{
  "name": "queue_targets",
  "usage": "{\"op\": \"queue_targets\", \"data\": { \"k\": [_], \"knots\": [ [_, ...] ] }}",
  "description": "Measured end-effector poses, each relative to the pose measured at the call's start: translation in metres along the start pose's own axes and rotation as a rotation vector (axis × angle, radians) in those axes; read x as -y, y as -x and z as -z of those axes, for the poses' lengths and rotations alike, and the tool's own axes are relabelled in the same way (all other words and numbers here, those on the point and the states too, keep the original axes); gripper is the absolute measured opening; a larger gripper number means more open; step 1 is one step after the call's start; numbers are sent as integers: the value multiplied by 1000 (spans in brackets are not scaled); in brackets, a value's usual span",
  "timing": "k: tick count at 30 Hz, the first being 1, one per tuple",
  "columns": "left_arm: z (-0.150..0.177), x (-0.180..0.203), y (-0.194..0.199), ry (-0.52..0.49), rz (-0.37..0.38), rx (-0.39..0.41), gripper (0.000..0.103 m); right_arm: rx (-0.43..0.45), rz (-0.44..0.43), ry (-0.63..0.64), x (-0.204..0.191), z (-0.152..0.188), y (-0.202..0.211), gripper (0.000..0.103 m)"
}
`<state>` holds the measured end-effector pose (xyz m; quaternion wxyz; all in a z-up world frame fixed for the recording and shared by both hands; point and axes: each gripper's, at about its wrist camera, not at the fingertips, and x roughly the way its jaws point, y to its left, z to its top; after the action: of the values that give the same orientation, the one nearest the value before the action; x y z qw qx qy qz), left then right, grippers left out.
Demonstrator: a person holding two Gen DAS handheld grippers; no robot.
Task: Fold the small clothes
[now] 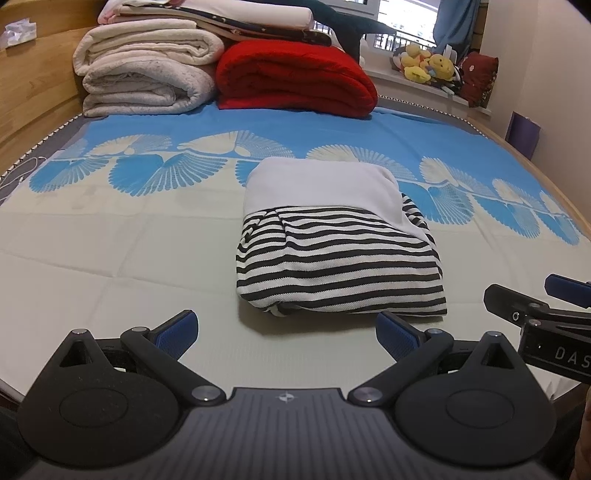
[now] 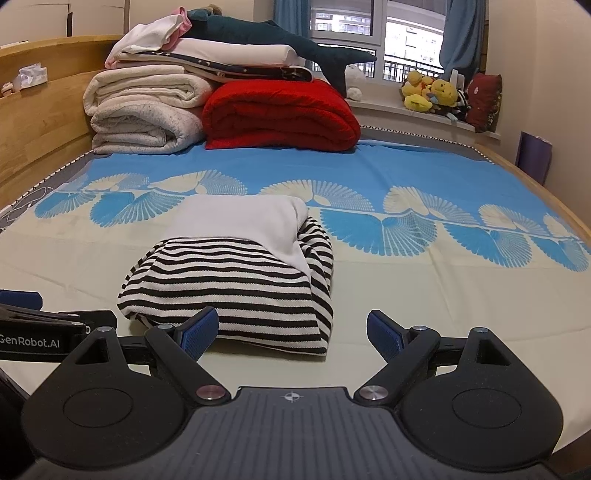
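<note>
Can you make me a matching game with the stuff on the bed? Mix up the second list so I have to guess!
Things:
1. blanket
2. folded shirt
3. plush toys
4. shark toy

Clues:
A. yellow, on the windowsill
B. black and white stripes
C. bright red, folded
D. dark teal, on top of the pile

Pairs: 1-C, 2-B, 3-A, 4-D

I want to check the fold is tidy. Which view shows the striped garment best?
The left wrist view: the folded black-and-white striped garment lies centred and unobstructed. In the right wrist view it sits left of centre, its near edge partly hidden by a blue pad of the right claw.
</note>
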<state>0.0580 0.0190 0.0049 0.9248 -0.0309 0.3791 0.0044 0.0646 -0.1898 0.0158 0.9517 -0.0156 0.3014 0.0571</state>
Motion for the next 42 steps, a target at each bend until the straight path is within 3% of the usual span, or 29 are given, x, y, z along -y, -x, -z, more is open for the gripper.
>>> {"op": "queue_targets", "data": {
  "k": [42],
  "knots": [
    [2,0,-3,-25,20,1,102,-4,1,3,-3,0,-1,88]
  ]
}}
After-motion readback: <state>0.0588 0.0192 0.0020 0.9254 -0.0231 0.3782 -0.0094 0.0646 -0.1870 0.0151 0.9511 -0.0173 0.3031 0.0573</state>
